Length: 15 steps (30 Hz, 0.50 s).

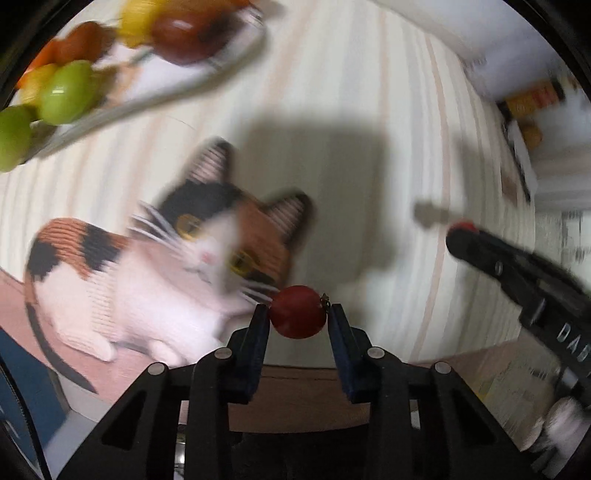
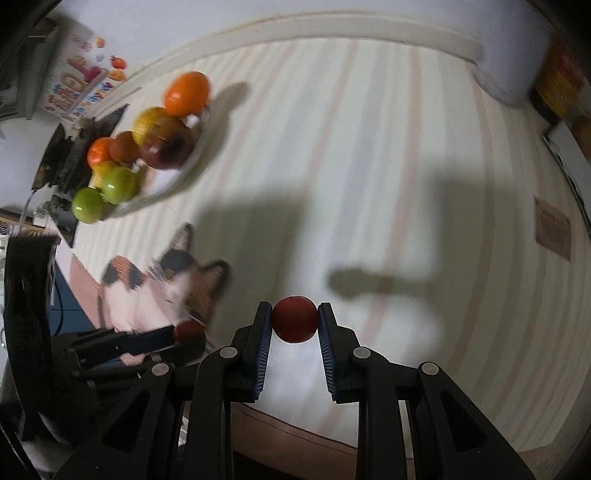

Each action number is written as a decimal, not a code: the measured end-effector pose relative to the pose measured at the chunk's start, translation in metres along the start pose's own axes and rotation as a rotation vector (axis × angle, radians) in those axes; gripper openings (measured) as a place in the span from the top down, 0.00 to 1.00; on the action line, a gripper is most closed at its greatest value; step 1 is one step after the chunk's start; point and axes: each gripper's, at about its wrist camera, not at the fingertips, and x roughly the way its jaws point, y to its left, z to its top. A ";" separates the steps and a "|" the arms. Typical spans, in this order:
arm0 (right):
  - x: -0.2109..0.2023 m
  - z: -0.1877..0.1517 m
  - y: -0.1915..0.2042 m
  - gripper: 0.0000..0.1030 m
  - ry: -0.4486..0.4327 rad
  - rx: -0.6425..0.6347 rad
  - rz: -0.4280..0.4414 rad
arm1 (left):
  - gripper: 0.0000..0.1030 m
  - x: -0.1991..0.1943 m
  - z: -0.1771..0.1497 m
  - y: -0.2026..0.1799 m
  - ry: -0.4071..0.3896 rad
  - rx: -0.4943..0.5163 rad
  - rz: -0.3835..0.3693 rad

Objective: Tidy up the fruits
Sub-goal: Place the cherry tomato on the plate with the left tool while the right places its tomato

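My left gripper is shut on a small dark red fruit with a stem, held above the striped tablecloth. My right gripper is shut on a second small red fruit. In the right wrist view the left gripper shows at lower left with its red fruit. In the left wrist view the right gripper shows at right. A glass plate at far left holds several fruits: an orange, green ones, a dark red one.
A calico cat picture lies on the cloth below the plate. A white raised rim borders the far side. Boxes stand at the far right. A printed carton and dark clutter sit beyond the plate.
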 end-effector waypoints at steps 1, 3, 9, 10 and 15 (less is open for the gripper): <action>0.000 0.005 0.007 0.74 -0.007 -0.010 0.013 | 0.71 -0.010 0.005 0.009 -0.024 -0.027 -0.005; 0.005 0.018 0.025 0.74 -0.018 -0.026 0.068 | 0.71 -0.034 0.018 0.031 -0.075 -0.086 -0.016; 0.028 0.057 0.074 0.74 -0.061 -0.067 0.184 | 0.71 -0.081 0.062 0.089 -0.186 -0.218 -0.025; 0.032 0.063 0.083 0.74 -0.071 -0.079 0.190 | 0.71 -0.082 0.065 0.097 -0.194 -0.228 -0.024; 0.061 0.090 0.113 0.74 -0.070 -0.124 0.193 | 0.71 -0.079 0.100 0.122 -0.198 -0.282 -0.044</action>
